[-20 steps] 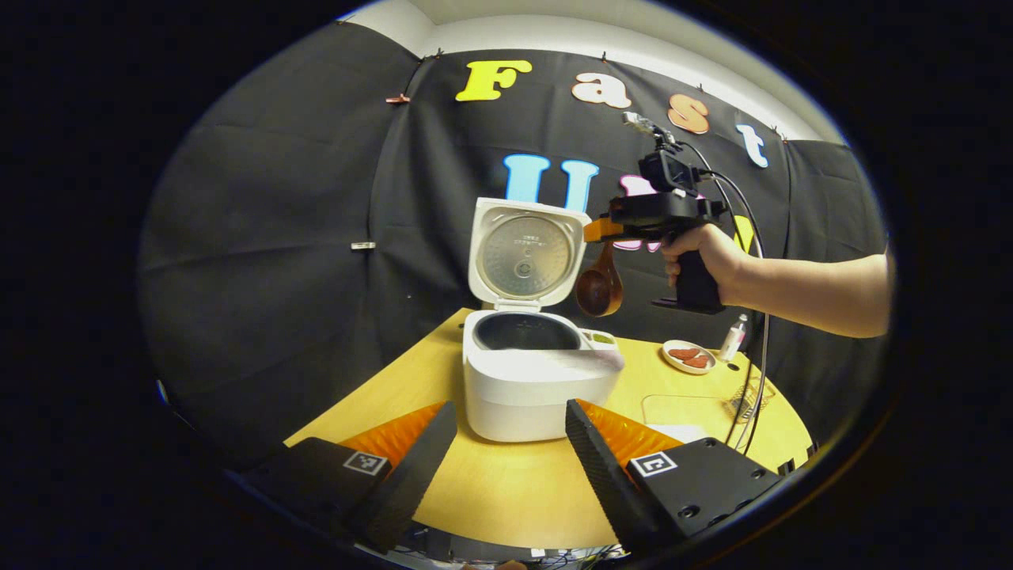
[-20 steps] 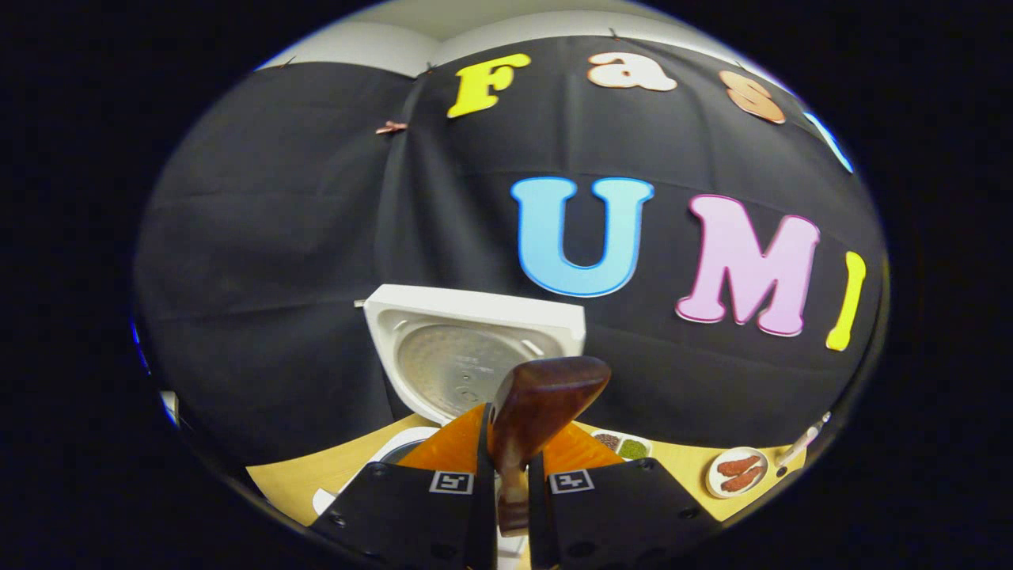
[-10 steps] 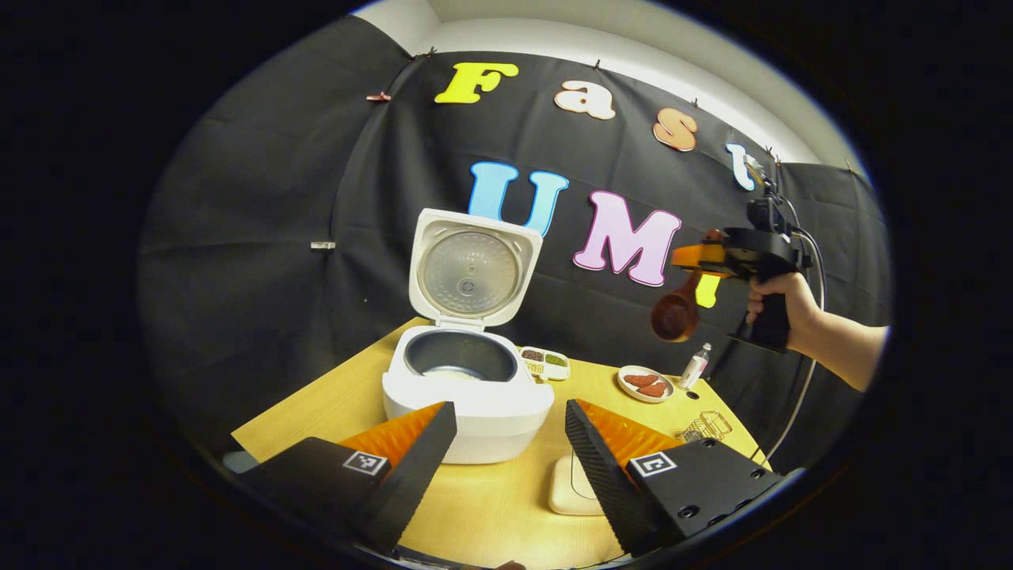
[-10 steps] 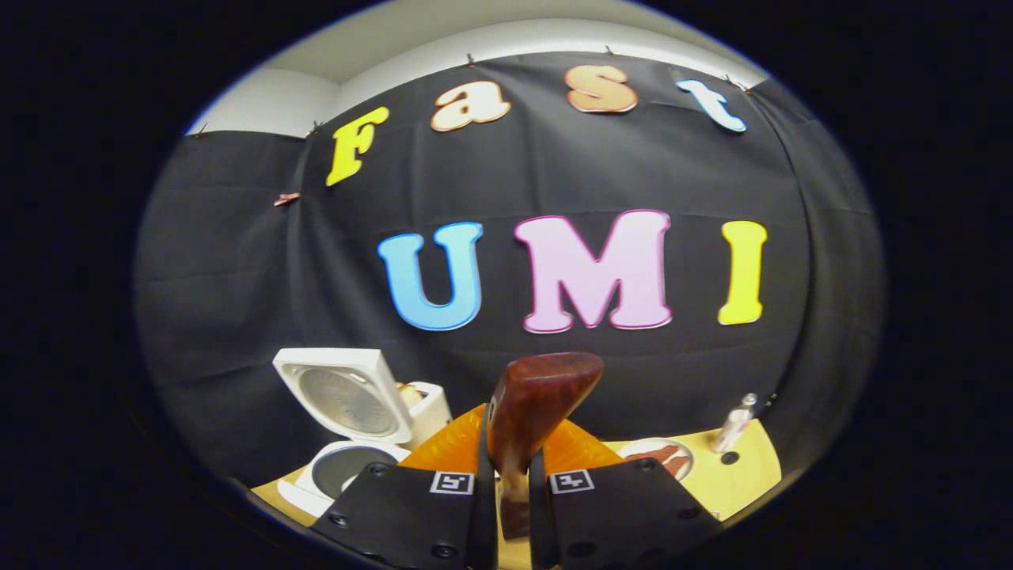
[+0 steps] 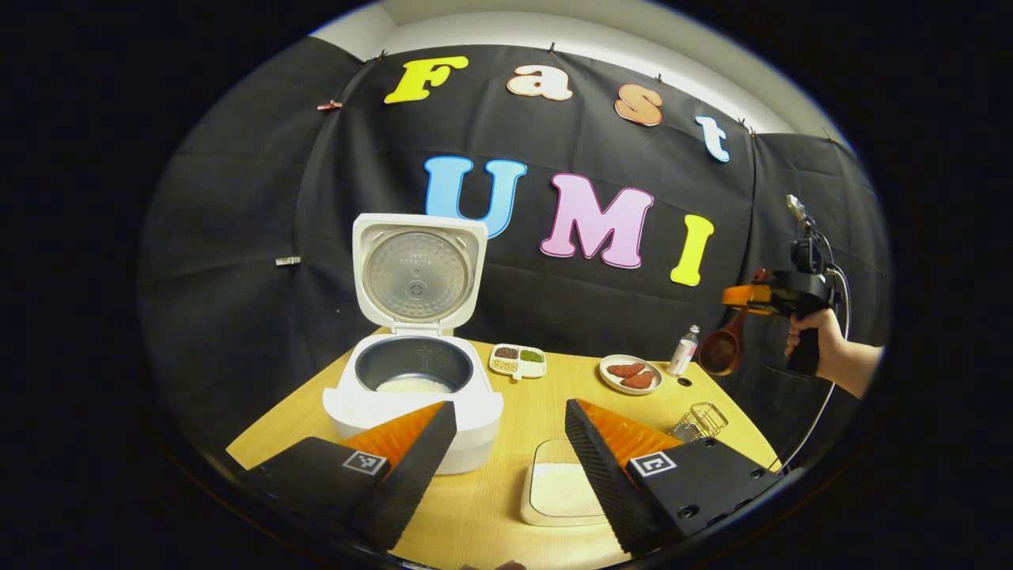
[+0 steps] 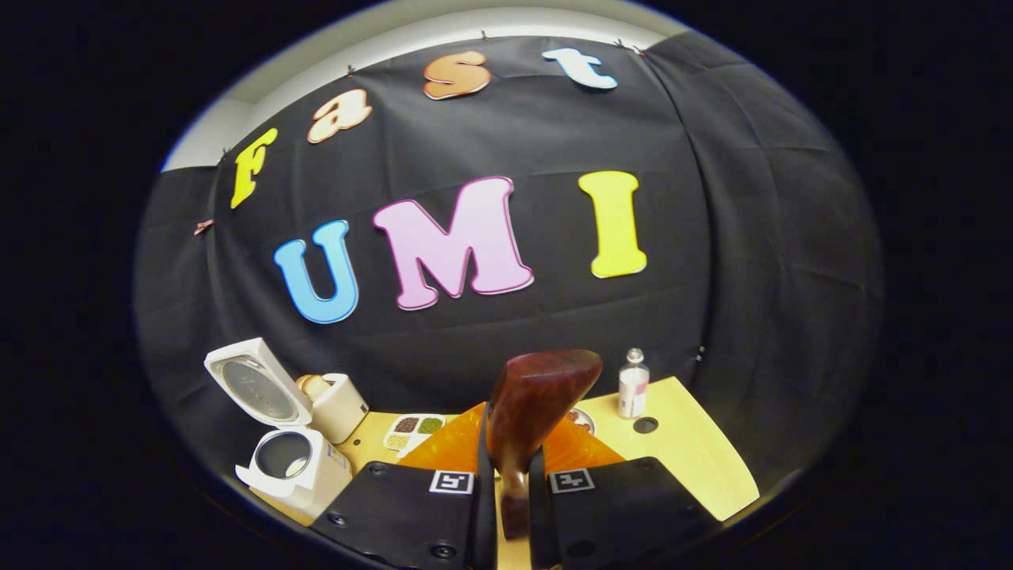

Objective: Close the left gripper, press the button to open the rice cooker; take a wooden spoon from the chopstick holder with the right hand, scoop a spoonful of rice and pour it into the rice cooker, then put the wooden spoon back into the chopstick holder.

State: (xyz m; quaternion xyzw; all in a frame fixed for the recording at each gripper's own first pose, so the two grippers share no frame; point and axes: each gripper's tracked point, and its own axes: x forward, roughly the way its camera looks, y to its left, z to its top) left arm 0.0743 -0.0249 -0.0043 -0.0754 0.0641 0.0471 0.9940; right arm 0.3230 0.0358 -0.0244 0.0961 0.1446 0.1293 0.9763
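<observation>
Right gripper [image 6: 506,483] clamps the glossy dark-brown wooden spoon [image 6: 532,404] by its stiff, light, likely slippery handle.

Left gripper view: left gripper [image 5: 506,467] hides the near front of the rice cooker [image 5: 411,396] and the right part of the rice tray [image 5: 558,491]. Person cut off past the forearm [image 5: 859,372] at right edge. Wire holder [image 5: 700,419] partly behind the gripper, too small to tell what's in it.

Right gripper view: wooden spoon [image 6: 534,404] handle end hidden btwn the fingers of the right gripper [image 6: 506,491]; spoon covers most of the plate [image 6: 584,419]. Near tabletop [image 6: 696,467] cut off by gripper body.
</observation>
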